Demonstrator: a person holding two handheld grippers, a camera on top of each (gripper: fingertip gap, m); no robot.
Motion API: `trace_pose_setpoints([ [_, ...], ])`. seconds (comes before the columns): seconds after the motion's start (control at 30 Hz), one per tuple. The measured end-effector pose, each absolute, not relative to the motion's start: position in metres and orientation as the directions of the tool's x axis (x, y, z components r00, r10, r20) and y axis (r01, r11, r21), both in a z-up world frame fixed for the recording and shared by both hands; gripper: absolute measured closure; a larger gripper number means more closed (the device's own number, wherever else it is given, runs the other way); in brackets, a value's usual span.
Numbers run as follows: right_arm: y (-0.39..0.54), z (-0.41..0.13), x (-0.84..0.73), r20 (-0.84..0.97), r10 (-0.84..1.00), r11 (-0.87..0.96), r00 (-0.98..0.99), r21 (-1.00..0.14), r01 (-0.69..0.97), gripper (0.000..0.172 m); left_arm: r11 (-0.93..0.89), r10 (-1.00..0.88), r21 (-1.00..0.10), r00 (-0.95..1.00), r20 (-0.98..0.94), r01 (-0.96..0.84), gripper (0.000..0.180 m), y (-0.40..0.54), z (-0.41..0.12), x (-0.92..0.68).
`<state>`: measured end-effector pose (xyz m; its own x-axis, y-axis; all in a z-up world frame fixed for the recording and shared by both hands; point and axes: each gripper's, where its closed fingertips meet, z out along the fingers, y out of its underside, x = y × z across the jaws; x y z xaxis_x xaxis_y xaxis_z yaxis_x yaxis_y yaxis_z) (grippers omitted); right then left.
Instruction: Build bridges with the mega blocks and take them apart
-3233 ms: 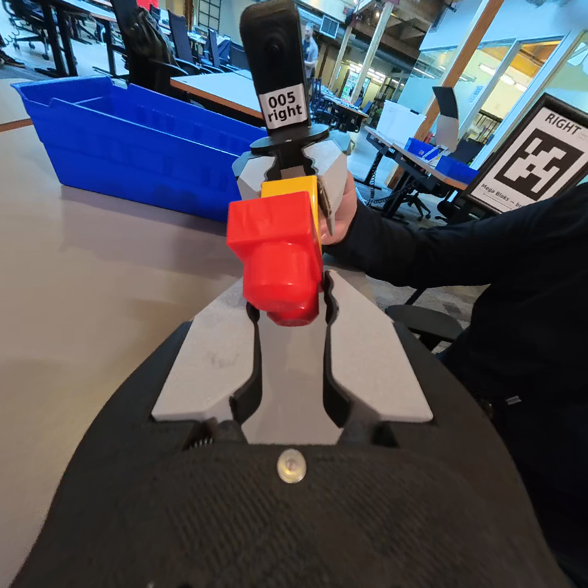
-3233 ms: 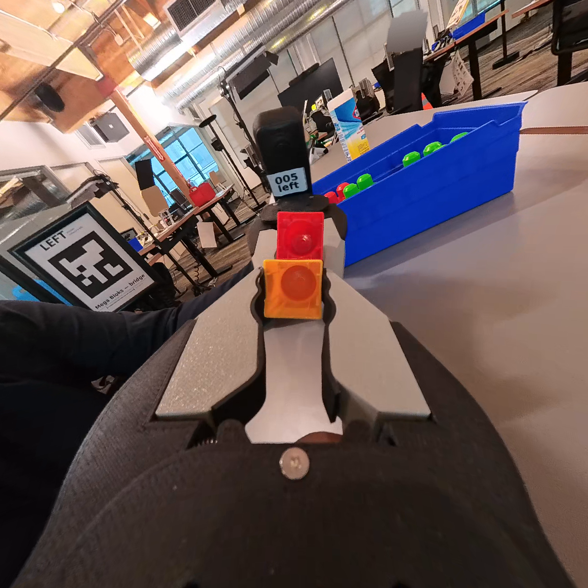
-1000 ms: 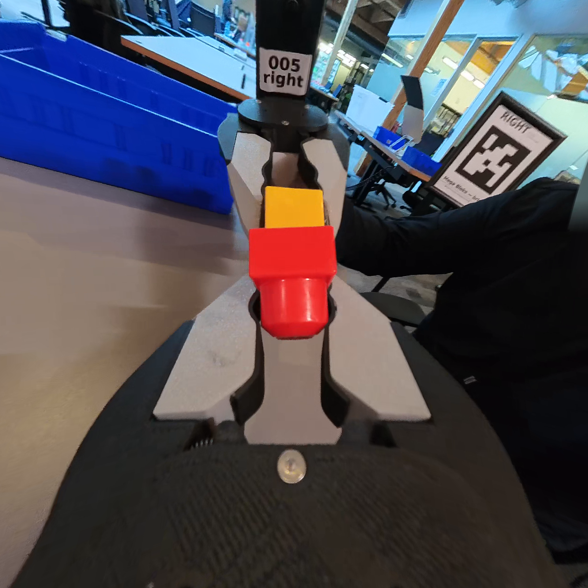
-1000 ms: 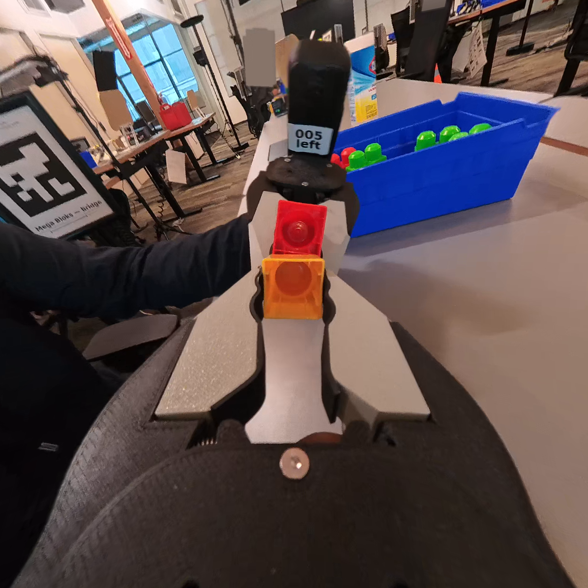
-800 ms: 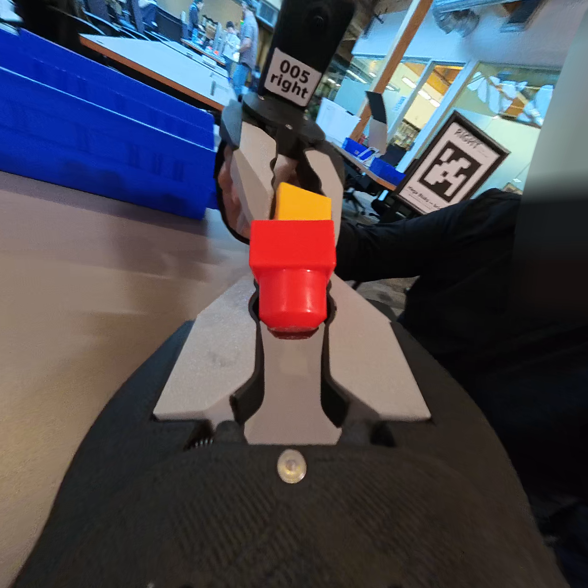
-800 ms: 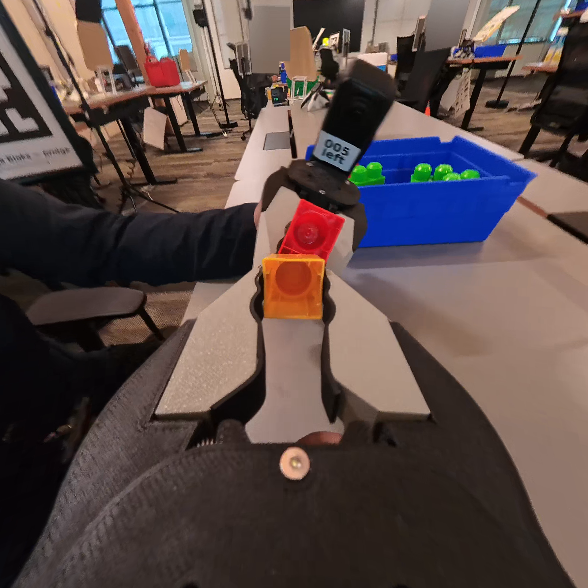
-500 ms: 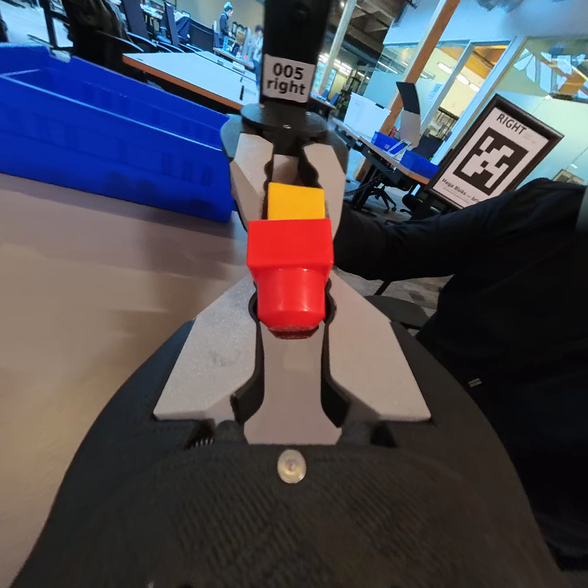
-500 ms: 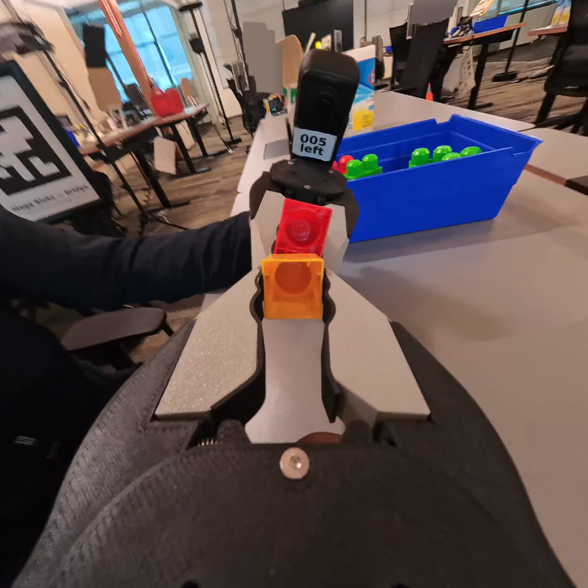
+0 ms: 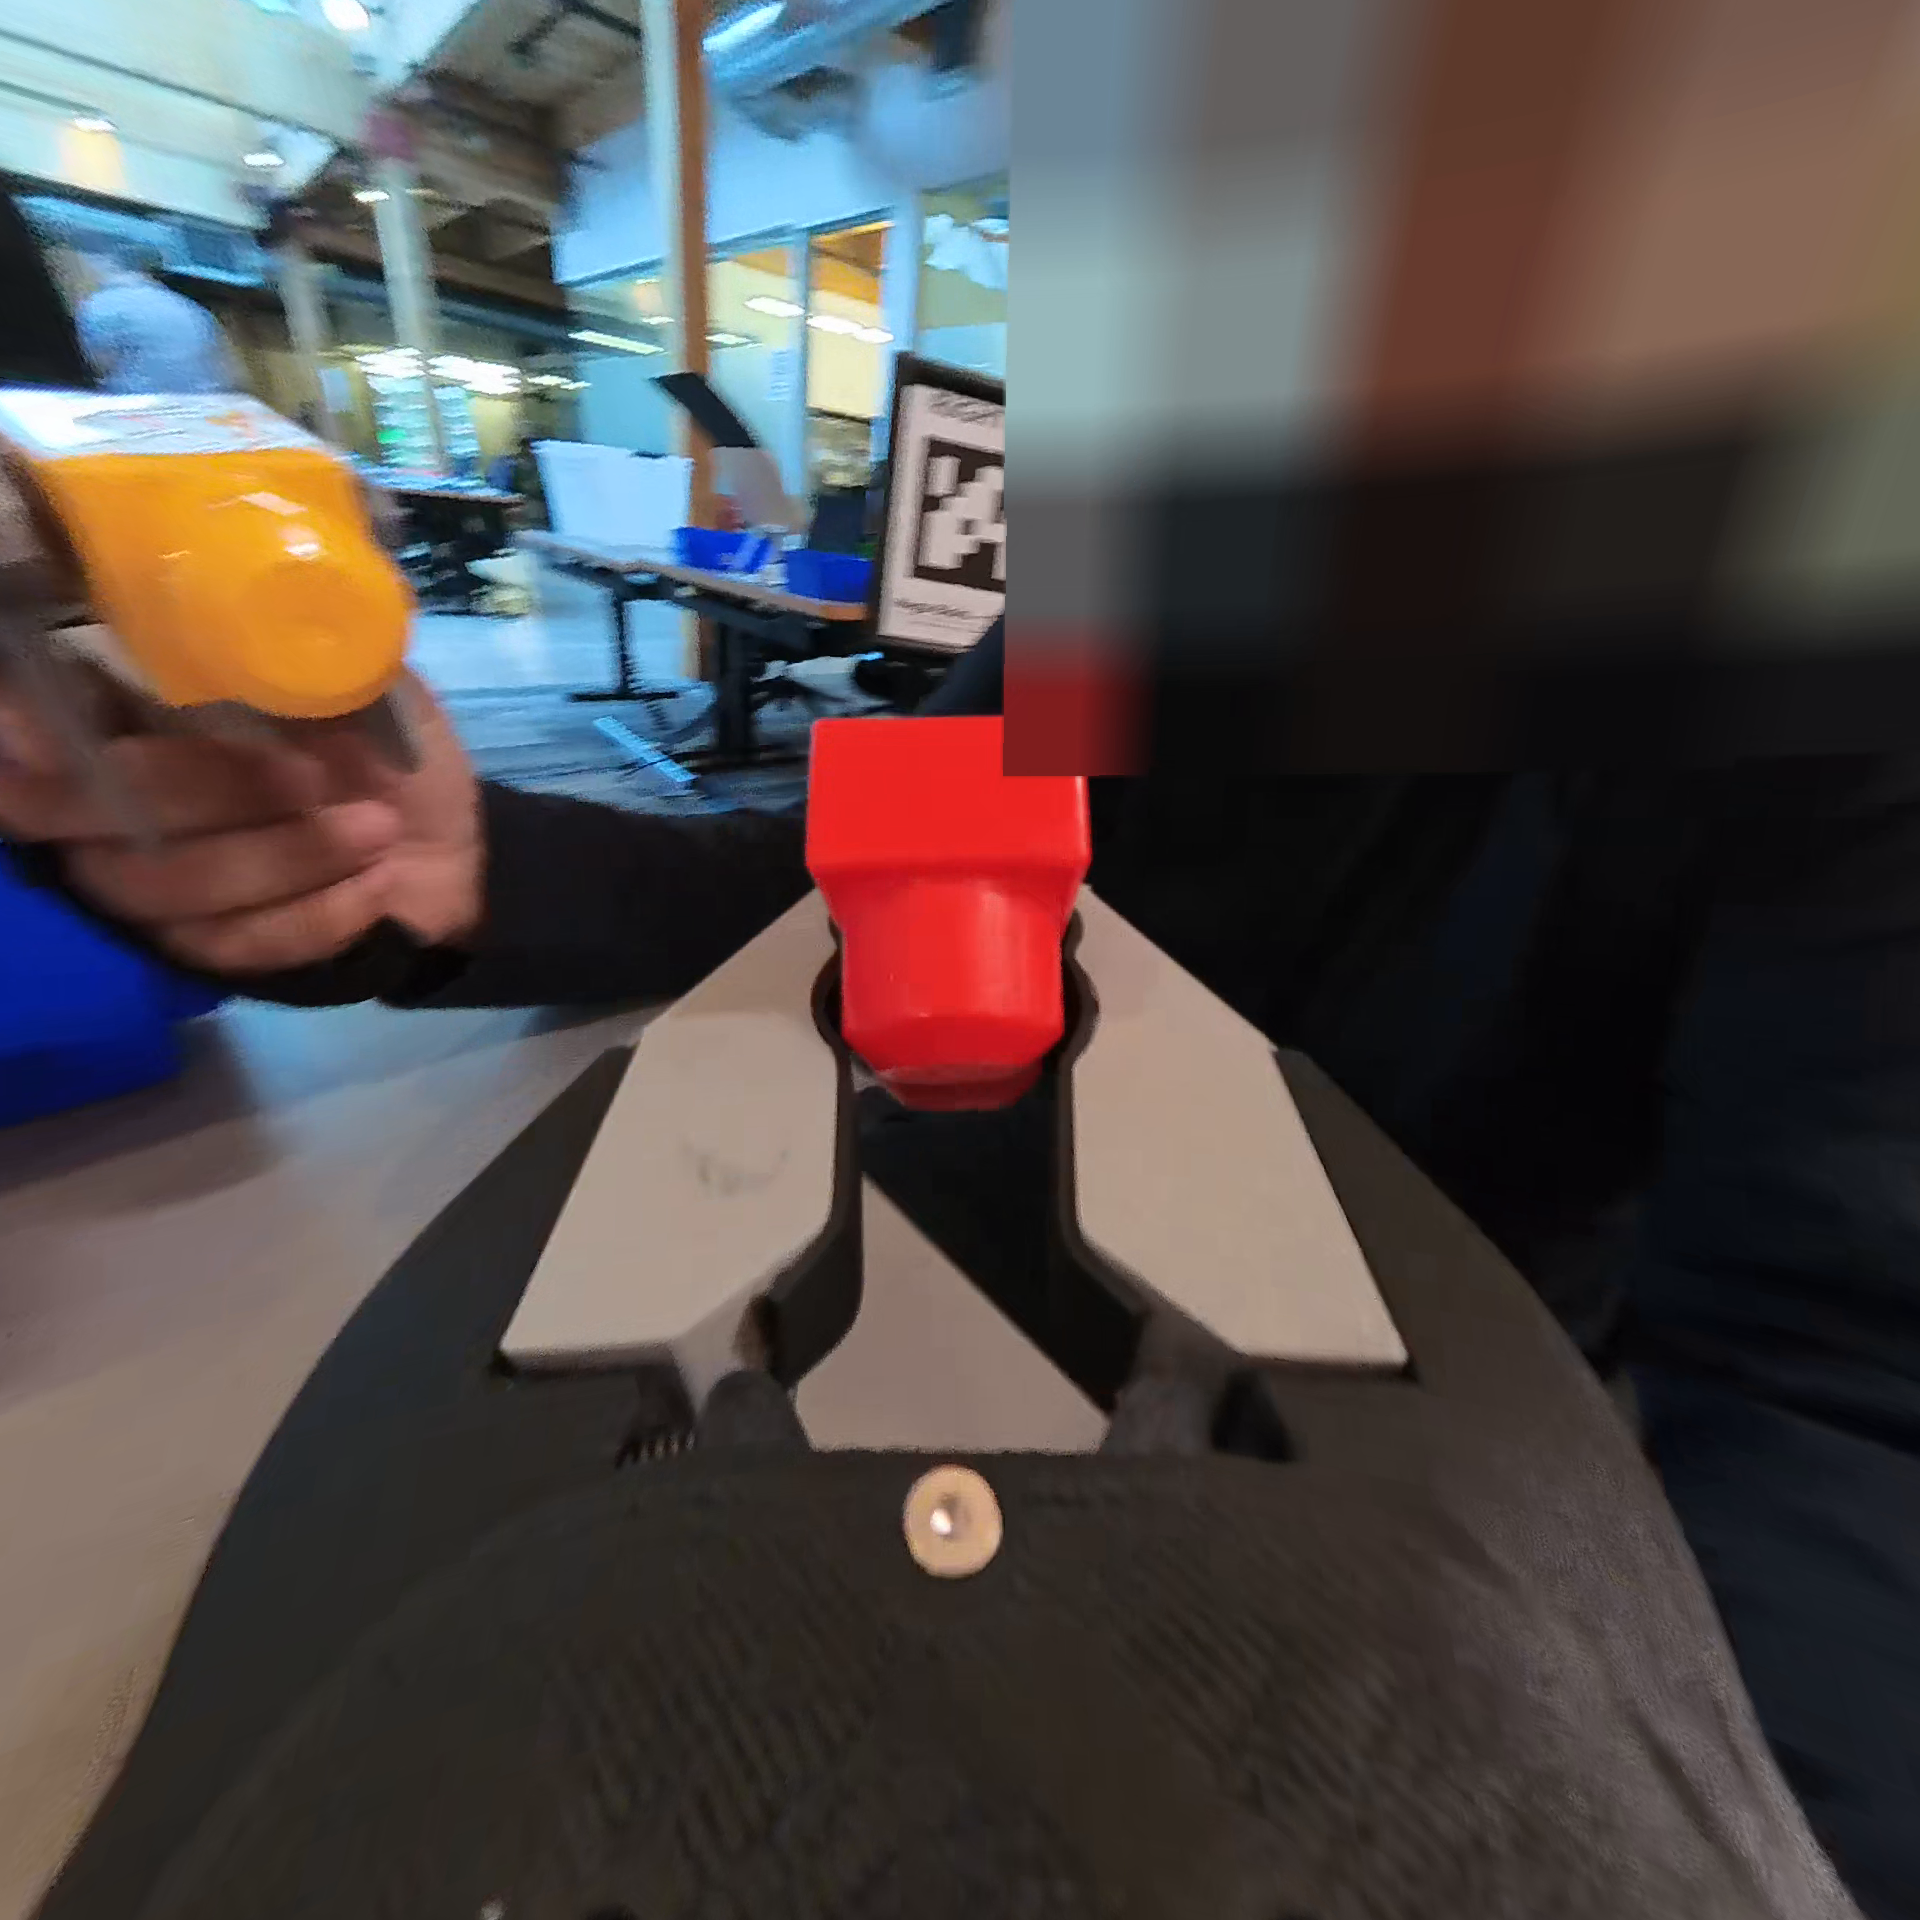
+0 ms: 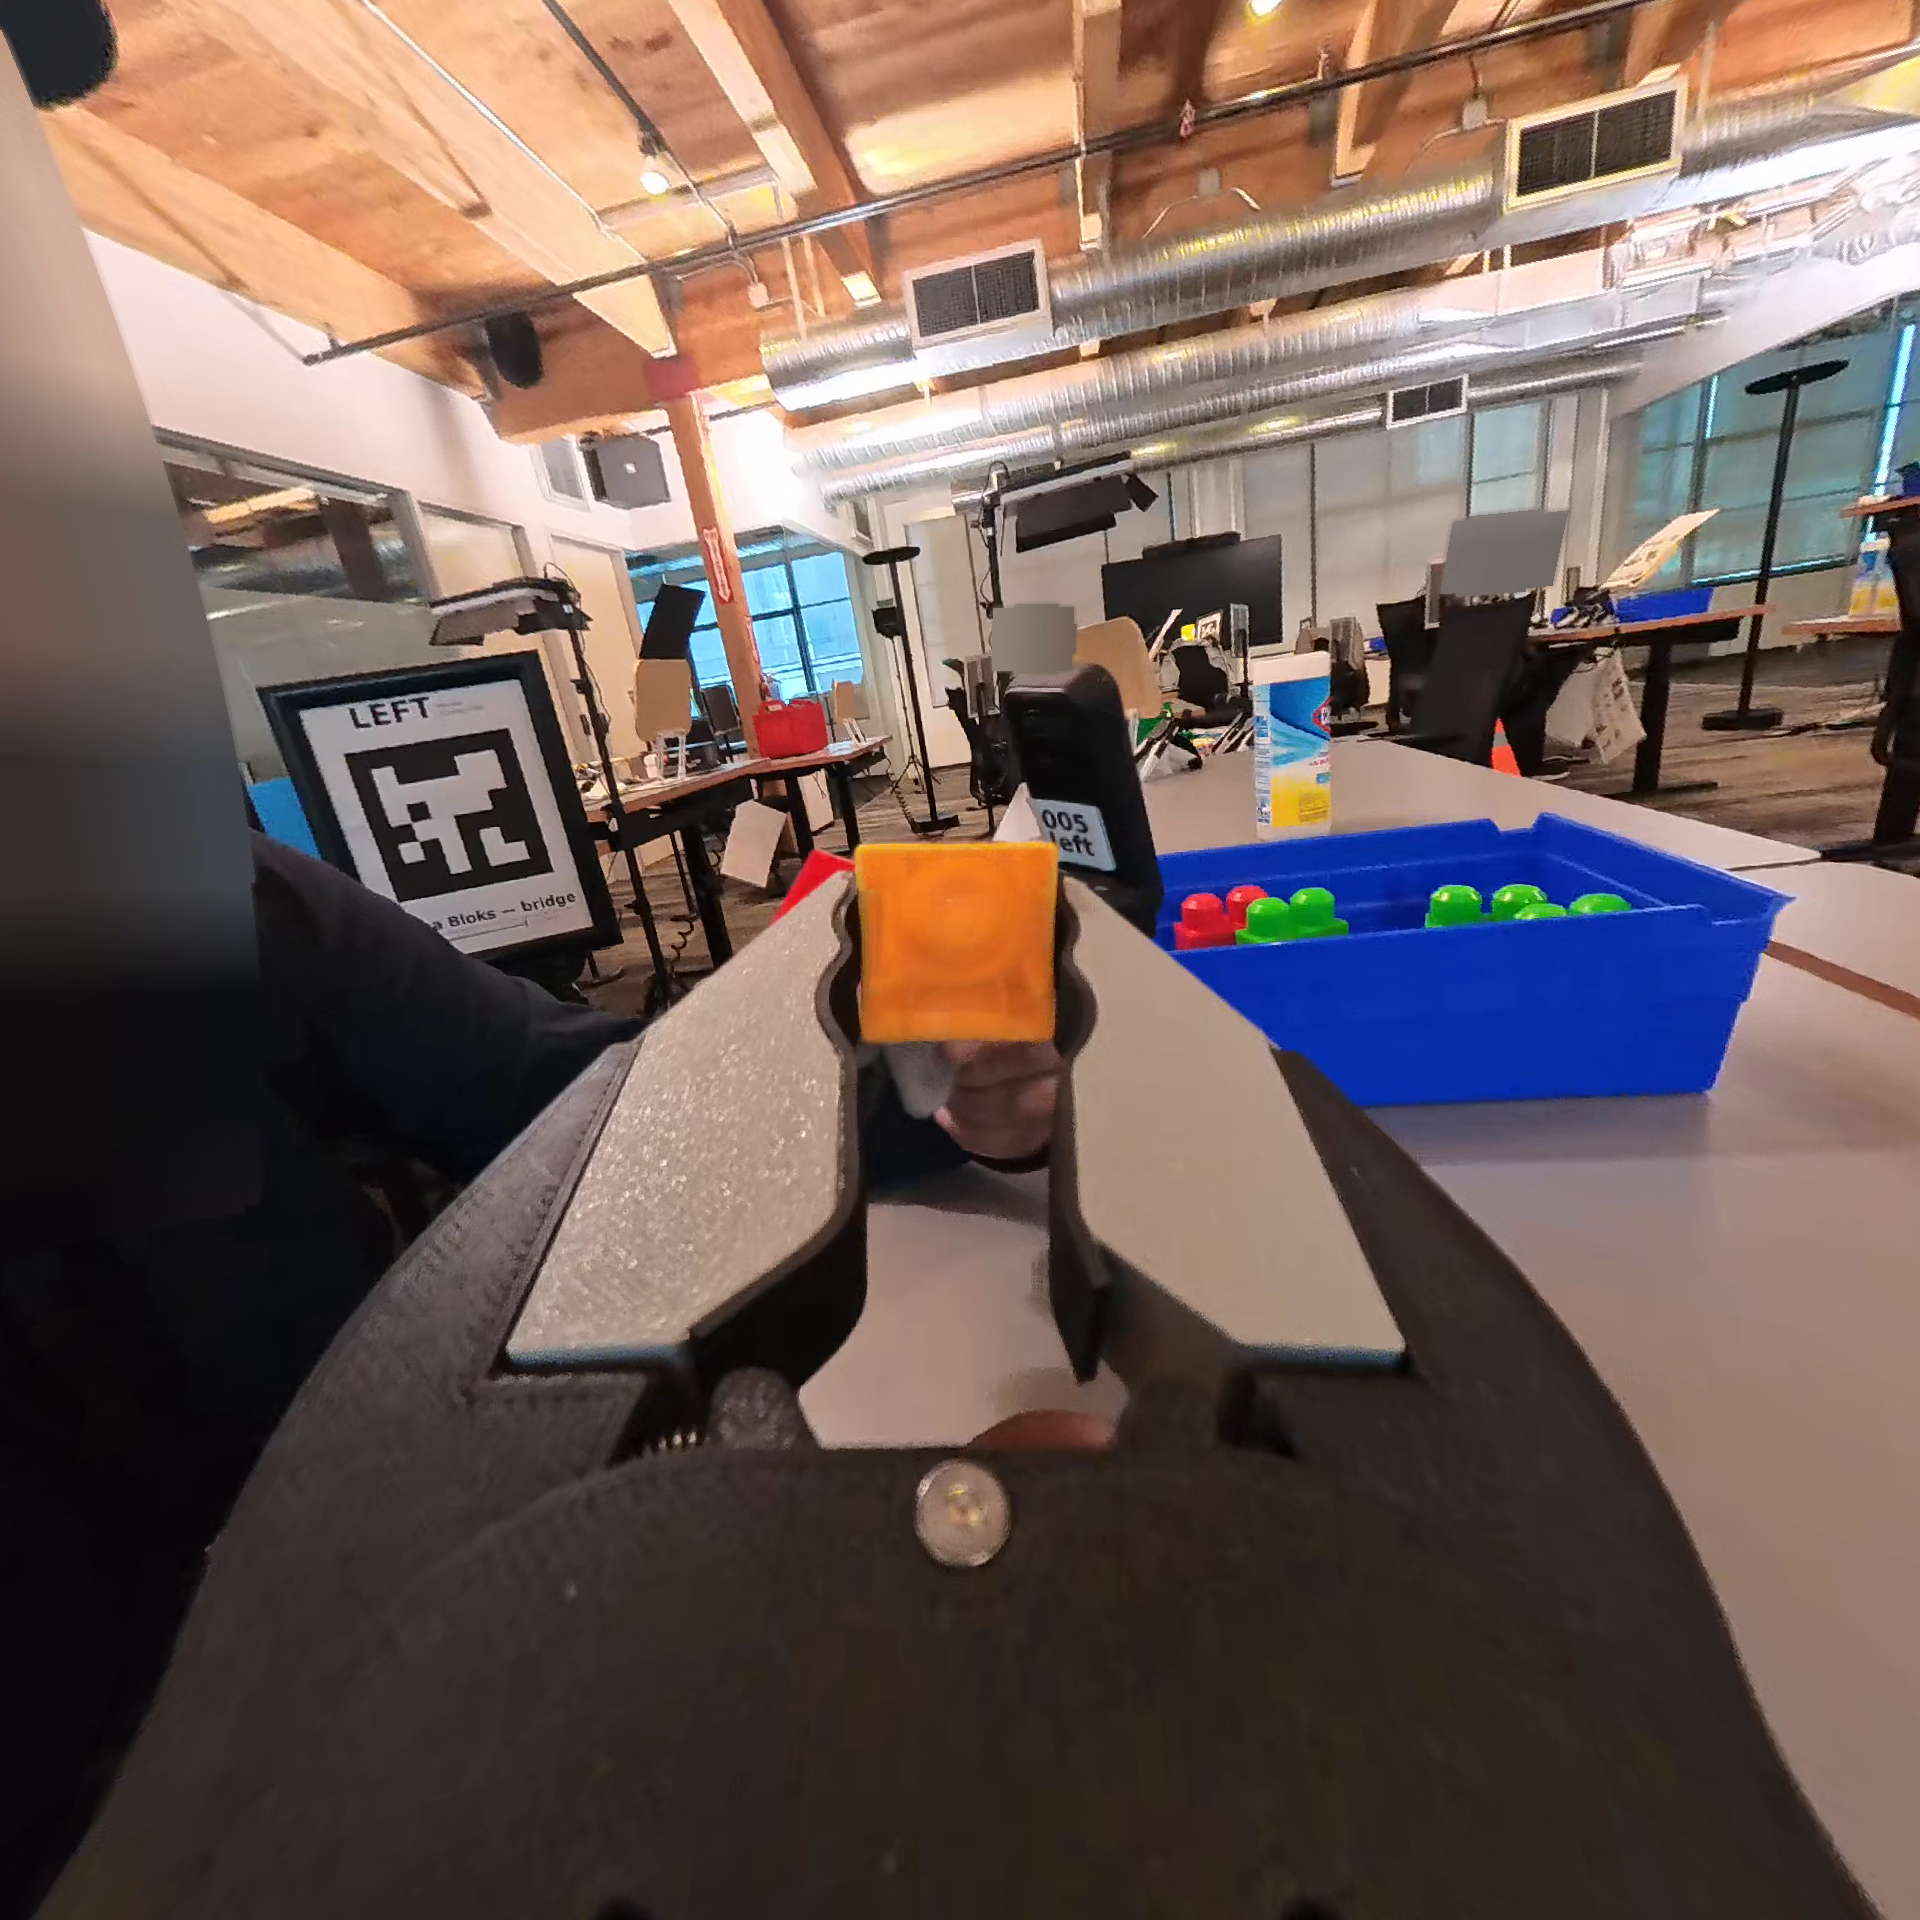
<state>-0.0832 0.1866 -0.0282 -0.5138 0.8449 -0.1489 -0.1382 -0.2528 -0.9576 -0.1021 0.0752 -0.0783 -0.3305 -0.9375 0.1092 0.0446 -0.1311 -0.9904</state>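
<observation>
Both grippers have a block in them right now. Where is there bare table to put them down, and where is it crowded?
Bare grey table lies in front of the blue bin and to the right of the right gripper. The bin's left part holds red and green blocks. Left of the gripper, a dark sleeve blocks the way.

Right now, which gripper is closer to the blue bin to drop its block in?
Probably the right gripper. Its orange block points toward the blue bin just ahead. The left gripper, holding the red block, faces away from it.
</observation>
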Motion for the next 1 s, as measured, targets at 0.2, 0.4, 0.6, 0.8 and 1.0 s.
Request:
trace_pose_setpoints([
  [0.2, 0.174, -0.032, -0.087, -0.135, 0.824, -0.235, -0.550, -0.965, -0.116, 0.140, -0.145, -0.860, -0.982, -0.506, 0.065, 0.121, 0.146, 0.046, -0.063, -0.119],
  [0.4, 0.159, -0.034, -0.087, -0.085, 0.812, -0.185, -0.577, -0.976, -0.117, 0.140, -0.149, -0.829, -0.979, -0.558, 0.045, 0.142, 0.145, 0.036, -0.059, -0.126],
  [0.6, 0.161, -0.035, -0.088, -0.097, 0.811, -0.196, -0.577, -0.974, -0.112, 0.140, -0.141, -0.819, -0.985, -0.571, 0.060, 0.100, 0.145, 0.032, -0.065, -0.121],
  [0.8, 0.160, -0.034, -0.087, -0.092, 0.809, -0.193, -0.581, -0.974, -0.115, 0.140, -0.136, -0.824, -0.987, -0.563, 0.065, 0.086, 0.145, 0.032, -0.068, -0.120],
  [1.0, 0.159, -0.034, -0.086, -0.090, 0.804, -0.195, -0.588, -0.974, -0.117, 0.140, -0.138, -0.833, -0.989, -0.546, 0.091, 0.045, 0.145, 0.035, -0.075, -0.114],
])
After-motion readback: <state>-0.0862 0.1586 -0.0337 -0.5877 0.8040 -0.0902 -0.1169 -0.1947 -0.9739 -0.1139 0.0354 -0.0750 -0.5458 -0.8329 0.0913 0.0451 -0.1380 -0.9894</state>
